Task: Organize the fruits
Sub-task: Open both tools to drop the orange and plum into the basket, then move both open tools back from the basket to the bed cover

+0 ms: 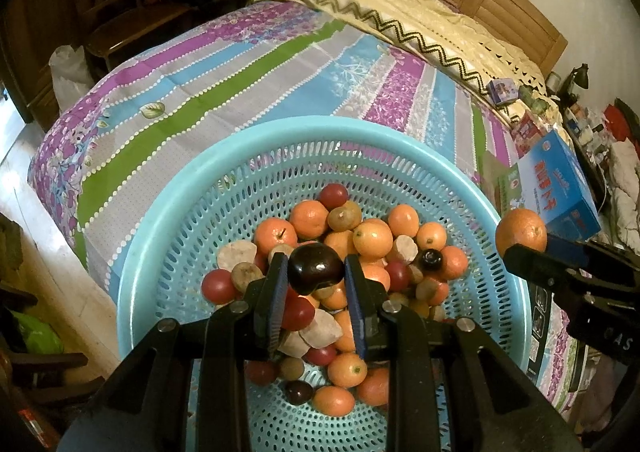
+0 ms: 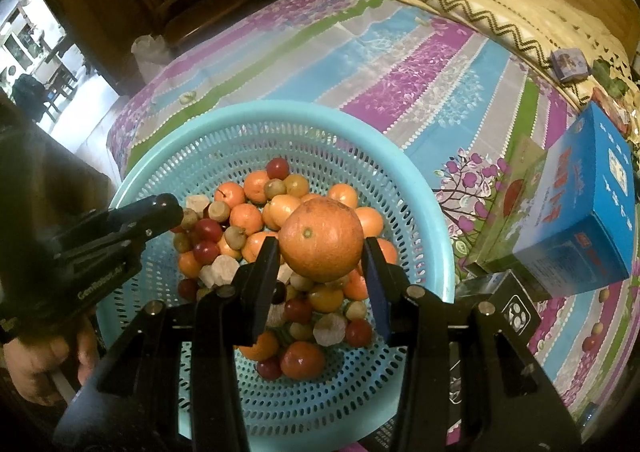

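A round blue perforated basket [image 1: 168, 220] [image 2: 400, 156] stands on the bed and holds a pile of small oranges [image 1: 372, 238], red fruits [image 1: 218, 286], brown fruits and pale chunks. My left gripper [image 1: 316, 272] is shut on a dark purple plum [image 1: 316, 266], held just above the pile. My right gripper [image 2: 322, 248] is shut on a large orange [image 2: 320, 240], also above the pile. The large orange shows in the left wrist view [image 1: 520, 230] at the basket's right rim. The left gripper's body [image 2: 120, 228] shows at the left in the right wrist view.
The basket sits on a striped purple, blue and green bedsheet [image 1: 240, 72] with a cream blanket [image 1: 400, 0] behind. A blue carton [image 2: 584, 212] [image 1: 560, 188] and small boxes lie to the right of the basket. The bed edge and floor are at left.
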Tool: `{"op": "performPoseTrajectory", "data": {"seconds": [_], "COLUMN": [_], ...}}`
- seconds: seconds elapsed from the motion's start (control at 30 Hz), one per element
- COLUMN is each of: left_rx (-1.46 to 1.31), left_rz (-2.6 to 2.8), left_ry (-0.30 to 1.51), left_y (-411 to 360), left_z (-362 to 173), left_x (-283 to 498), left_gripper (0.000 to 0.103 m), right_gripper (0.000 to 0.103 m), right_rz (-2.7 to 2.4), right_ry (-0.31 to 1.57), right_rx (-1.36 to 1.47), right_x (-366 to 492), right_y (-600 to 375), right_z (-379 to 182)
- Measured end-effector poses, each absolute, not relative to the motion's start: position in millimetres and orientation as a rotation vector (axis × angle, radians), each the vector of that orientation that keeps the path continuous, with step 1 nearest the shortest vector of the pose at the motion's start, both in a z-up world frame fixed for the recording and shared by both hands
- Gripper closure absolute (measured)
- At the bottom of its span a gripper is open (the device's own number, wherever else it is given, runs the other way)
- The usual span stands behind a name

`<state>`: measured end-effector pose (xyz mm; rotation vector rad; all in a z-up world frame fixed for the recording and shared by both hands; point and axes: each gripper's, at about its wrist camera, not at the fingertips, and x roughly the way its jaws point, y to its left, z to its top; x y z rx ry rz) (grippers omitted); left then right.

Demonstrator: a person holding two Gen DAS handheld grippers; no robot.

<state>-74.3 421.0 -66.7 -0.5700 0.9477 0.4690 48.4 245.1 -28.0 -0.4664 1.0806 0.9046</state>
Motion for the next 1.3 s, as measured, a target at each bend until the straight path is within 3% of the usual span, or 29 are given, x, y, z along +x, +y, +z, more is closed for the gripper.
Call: {"op": "performPoseTrajectory", "data": {"seconds": [0.03,0.1,0.17,0.23,0.27,1.3], "left_rx": [-0.569,-0.564,-0.563,-0.565,-0.564,-0.565], "left_rz": [0.466,0.468,0.473,0.484,0.492,0.511], "left_ry": [0.952,0.951,0.954,0.960,0.961,0.965], "left_y": [420,420,420,423,423,425], "left_z": [-68,-68,-70,-72,-73,-72], "left_x": [-73,-73,-73,-72,-72,-63], "left_gripper": [0.050,0.040,0.034,0.029,0.029,0.029], "right_gripper": [0.060,0.058,0.043,0.018,0.016,0.016], "right_rz": [0.905,0.909,0.907,0.897,0.891,0.905], "right_ry": [1.082,1.084,1.079,1.057,1.043,1.044], "right_rx": [-0.467,-0.463,-0.462,-0.457,-0.451,-0.426], "right_x": [48,48,48,49,49,58], "right_y": [245,245,244,243,242,237], "right_z": [-28,-28,-27,-25,-22,-22]}}
